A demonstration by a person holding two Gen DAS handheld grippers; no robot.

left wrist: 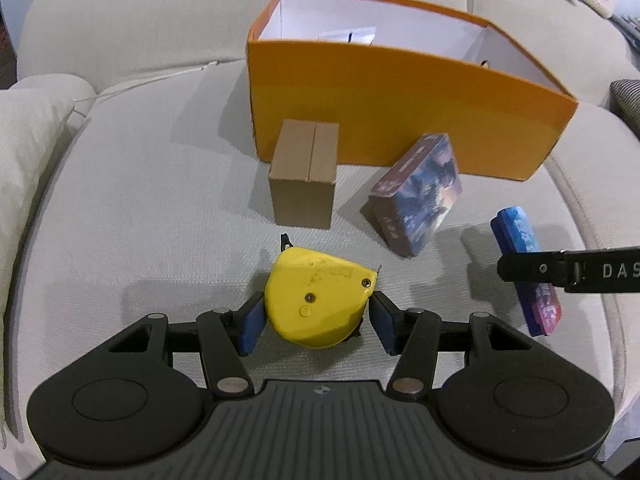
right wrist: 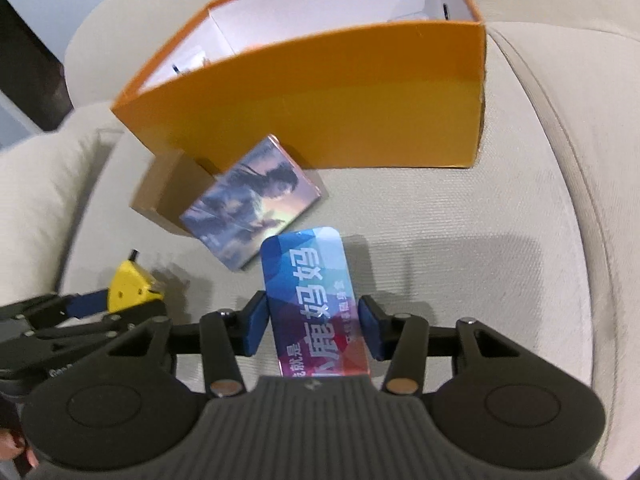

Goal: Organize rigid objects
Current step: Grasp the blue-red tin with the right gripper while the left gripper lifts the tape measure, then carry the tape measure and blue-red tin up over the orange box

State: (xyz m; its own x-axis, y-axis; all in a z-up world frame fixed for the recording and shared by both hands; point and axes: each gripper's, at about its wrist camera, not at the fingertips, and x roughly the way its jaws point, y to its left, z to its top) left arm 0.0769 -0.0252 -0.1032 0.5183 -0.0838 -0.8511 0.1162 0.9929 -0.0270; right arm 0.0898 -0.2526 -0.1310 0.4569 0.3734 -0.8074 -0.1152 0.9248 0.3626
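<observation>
Right gripper (right wrist: 313, 330) is clamped on a blue printed tin (right wrist: 310, 300), long axis pointed away toward the orange box (right wrist: 320, 108). A yellow tape measure (left wrist: 316, 300) is held by the left gripper (left wrist: 318, 322) above the sofa cushion (left wrist: 160, 220).

Bright, soft shadows, fisheye-warped, perhaps slightly blurred

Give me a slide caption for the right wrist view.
Right tongs shut on a blue printed tin above the sofa cushion, orange box waiting beyond.
</observation>
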